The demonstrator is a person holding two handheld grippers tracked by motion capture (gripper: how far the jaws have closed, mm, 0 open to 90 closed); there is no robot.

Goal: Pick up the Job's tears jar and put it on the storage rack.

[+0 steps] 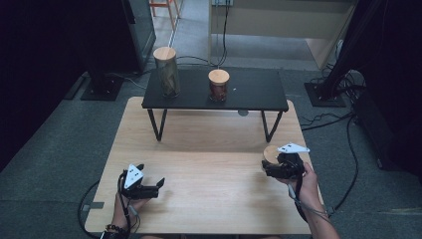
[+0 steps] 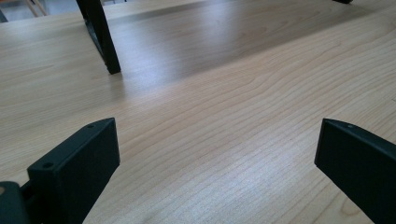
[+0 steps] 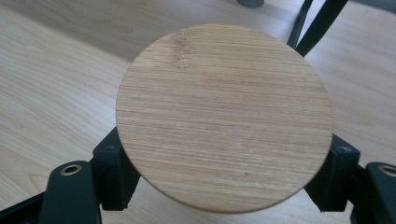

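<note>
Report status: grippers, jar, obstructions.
Right gripper shut on bamboo-lidded jar. Left gripper open, low over table. Black shelf ahead carries two jars.

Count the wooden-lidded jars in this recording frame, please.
3: a tall jar at the black shelf's left end, a short jar near its middle, and a third jar between the right gripper's jaws.

Our left tongs [image 1: 160, 183] rest low at the near left of the wooden surface [image 1: 209, 149], held from below by our left hand [image 1: 130, 201]; their jaws stand wide apart with bare wood between them. Our right tongs [image 1: 266, 167] sit at the near right of that surface, jaws pressed against both sides of a round bamboo lid [image 3: 224, 116], our right hand [image 1: 306, 184] behind them.
</note>
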